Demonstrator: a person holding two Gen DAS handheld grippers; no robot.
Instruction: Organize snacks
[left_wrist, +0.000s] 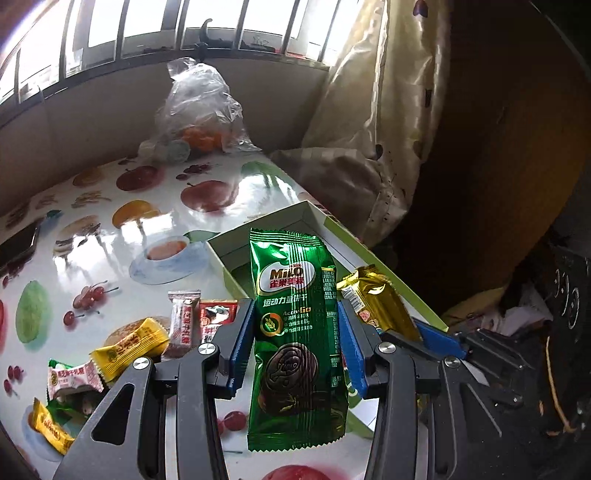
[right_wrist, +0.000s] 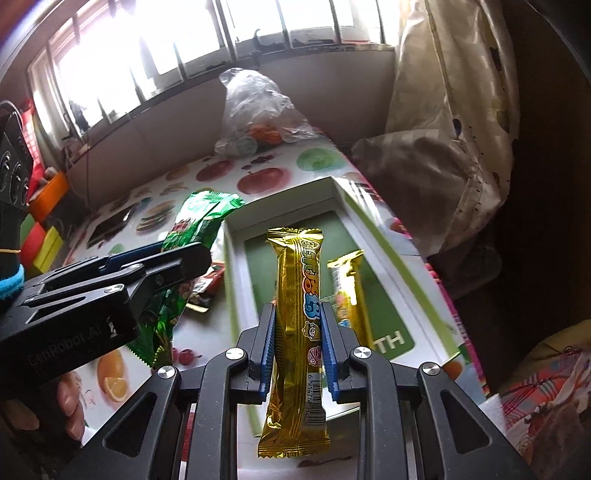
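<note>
The fruit-print table (left_wrist: 155, 206) bore an open box (right_wrist: 373, 236), loose wrapped candies (left_wrist: 129, 347), a phone (left_wrist: 18, 243) and a plastic bag (left_wrist: 199, 107).

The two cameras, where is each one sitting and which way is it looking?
Left wrist: on the left gripper, looking down along it at the green Milo packet it holds; the right gripper shows beside it.
Right wrist: on the right gripper, looking at its gold snack bar over the box; the left gripper and a hand show.
Shared: box, both snacks, plastic bag, window.

Glossy foil wrappers: green biscuit pack (left_wrist: 295, 325), gold bar (right_wrist: 295, 332); shiny printed tablecloth (left_wrist: 110, 229).
</note>
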